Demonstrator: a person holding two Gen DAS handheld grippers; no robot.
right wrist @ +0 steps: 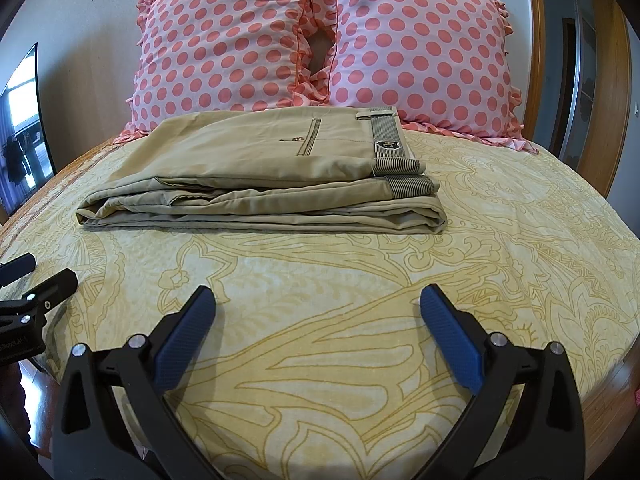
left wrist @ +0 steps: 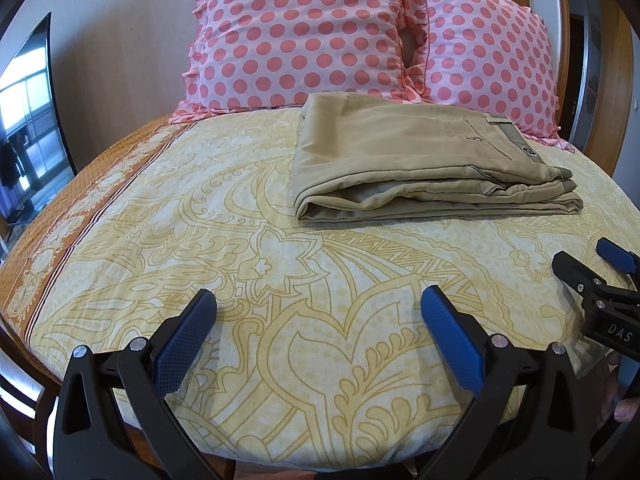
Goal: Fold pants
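Note:
Tan pants (left wrist: 416,160) lie folded into a flat stack on the bed, in front of the pillows; the waistband with a striped lining and a dark badge faces right. They also show in the right wrist view (right wrist: 264,176). My left gripper (left wrist: 318,308) is open and empty, low over the bedsheet, well short of the pants. My right gripper (right wrist: 318,308) is open and empty too, also short of the pants. The right gripper shows at the right edge of the left wrist view (left wrist: 588,268); the left one at the left edge of the right wrist view (right wrist: 36,276).
A yellow patterned bedsheet (left wrist: 280,280) covers the bed. Two pink polka-dot pillows (left wrist: 296,32) (left wrist: 484,48) lean on the headboard behind the pants. A dark TV screen (left wrist: 28,128) stands at the left. A wooden door frame (right wrist: 608,80) is at the right.

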